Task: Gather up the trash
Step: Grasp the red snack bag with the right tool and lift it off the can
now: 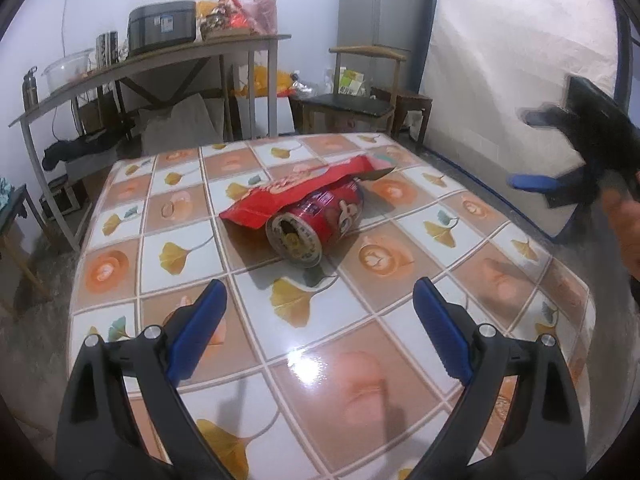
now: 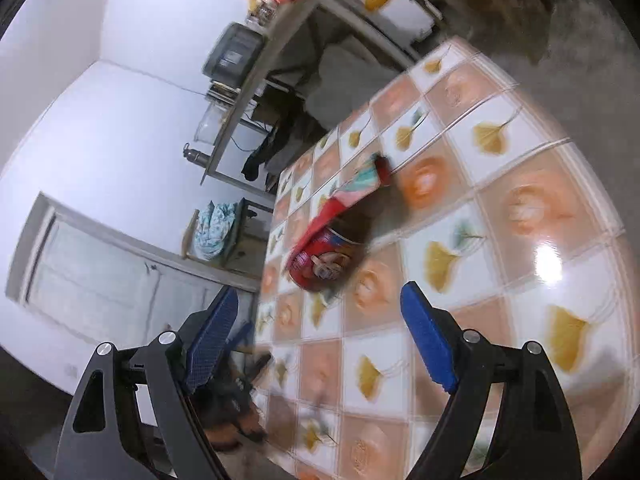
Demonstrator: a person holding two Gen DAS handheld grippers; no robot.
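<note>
On tiled table, can under wrapper.

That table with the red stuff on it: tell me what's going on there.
A person holds a two-finger gripper in each hand, clearing trash off a tiled table. A red can lies on its side mid-table, with a red snack wrapper draped over it. The left gripper hangs open in front of the can, touching nothing. The right gripper is open too and empty, off to the right, blurred and tilted. Neither piece has been picked up yet.
</note>
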